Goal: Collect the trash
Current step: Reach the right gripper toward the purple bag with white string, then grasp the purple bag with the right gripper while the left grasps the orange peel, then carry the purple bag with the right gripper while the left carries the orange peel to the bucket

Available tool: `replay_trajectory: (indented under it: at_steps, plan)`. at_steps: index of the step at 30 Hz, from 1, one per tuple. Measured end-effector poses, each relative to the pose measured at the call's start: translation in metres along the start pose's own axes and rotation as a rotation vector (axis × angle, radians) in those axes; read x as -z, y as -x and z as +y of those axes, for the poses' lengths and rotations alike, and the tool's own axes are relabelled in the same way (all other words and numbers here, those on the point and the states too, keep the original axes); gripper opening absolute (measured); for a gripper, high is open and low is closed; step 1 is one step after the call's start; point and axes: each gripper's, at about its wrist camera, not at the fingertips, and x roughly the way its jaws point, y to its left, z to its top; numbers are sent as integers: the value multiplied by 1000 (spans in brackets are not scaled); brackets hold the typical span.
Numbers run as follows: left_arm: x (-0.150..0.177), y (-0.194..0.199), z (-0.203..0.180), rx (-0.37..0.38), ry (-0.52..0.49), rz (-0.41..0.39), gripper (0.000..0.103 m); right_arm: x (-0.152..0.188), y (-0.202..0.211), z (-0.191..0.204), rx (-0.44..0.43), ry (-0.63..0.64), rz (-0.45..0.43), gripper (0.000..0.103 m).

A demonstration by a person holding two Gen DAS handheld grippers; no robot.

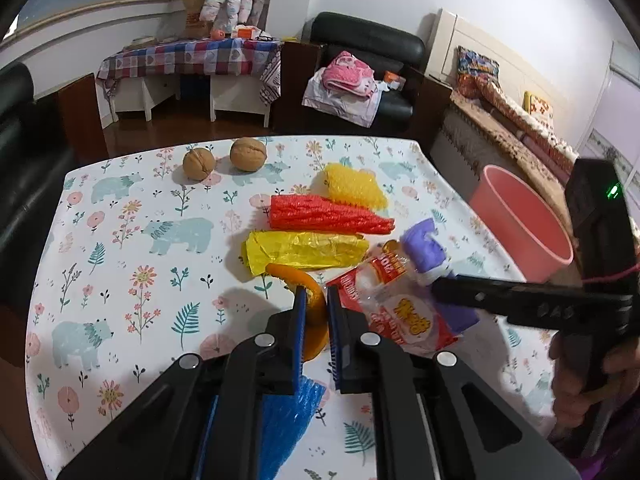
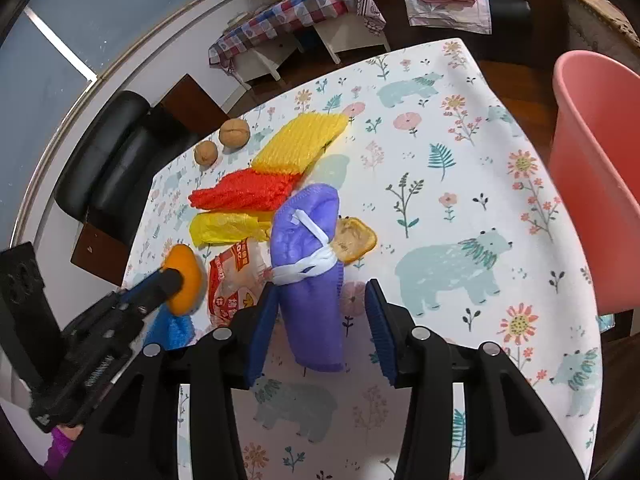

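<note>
Fingers (image 1: 298, 312) tight on orange peel (image 1: 314, 300)

Left claw (image 1: 317, 312) clamped; right claw (image 2: 322, 328) (spread) low.

The worktop (image 2: 460, 184) cloth is white with teal bears and flowers. Beside the purple mask (image 2: 308, 240): red foam net (image 2: 240, 192), yellow bag (image 2: 224, 230), orange peel (image 2: 186, 280); beyond, a pink bin (image 2: 600, 184).

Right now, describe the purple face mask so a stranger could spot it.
On the bear-print tablecloth, find the row of trash. The purple face mask lies at its near end, between the right gripper's open jaws. Only it has white ear loops knotted around it.
</note>
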Motion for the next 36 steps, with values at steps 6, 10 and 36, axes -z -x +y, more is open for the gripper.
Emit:
replay_trajectory:
  at_steps: [6, 10, 36]
  plan:
    - [1, 10, -1, 3, 21, -14, 10, 3, 1, 2, -31, 49, -12, 29]
    - [0, 14, -3, 2, 34, -23, 10, 7, 8, 6, -18, 93, -36, 27]
    - [-36, 48, -71, 83, 40, -193, 10, 13, 103, -11, 63, 133, -360, 27]
